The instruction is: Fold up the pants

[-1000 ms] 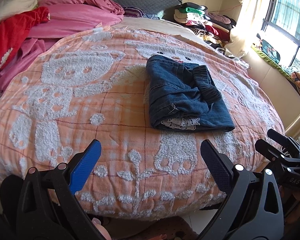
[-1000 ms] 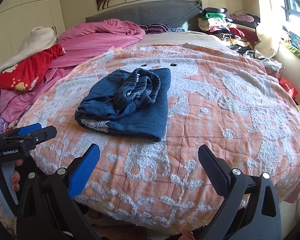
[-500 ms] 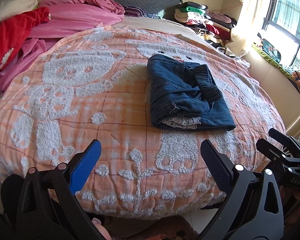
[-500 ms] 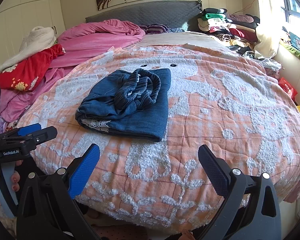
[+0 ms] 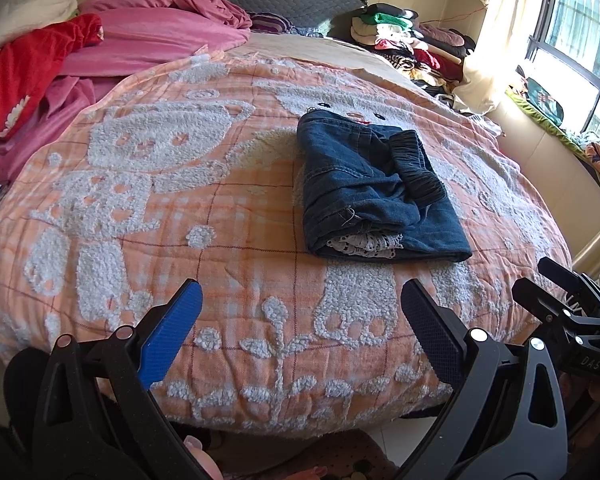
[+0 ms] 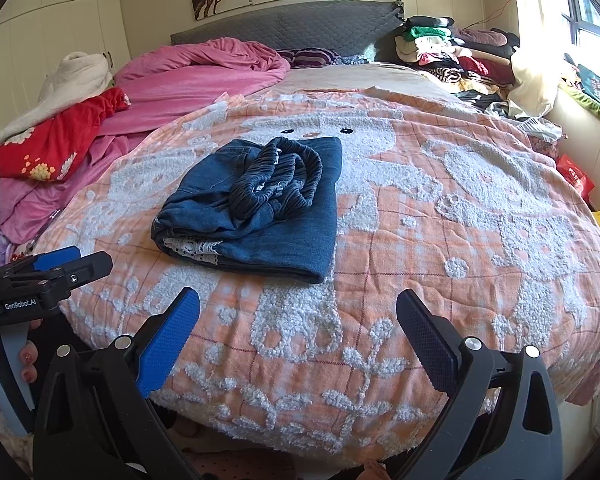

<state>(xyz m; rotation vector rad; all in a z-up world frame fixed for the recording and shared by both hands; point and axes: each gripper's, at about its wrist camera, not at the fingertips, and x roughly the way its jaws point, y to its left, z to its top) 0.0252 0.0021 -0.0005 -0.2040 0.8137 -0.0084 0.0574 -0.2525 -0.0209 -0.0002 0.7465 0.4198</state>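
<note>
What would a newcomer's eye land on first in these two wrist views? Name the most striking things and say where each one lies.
First comes the folded pair of blue denim pants, lying alone in the middle of the orange-and-white blanket, white lace trim showing at its near edge. Next, the open left gripper and open right gripper frame the foreground, both empty and short of the pants. Behind, a pink duvet lies heaped at the headboard.

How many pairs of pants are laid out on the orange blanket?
1: the folded denim pants lie mid-blanket, clear of both claws. Others may hide in the clothes pile by the headboard.
</note>
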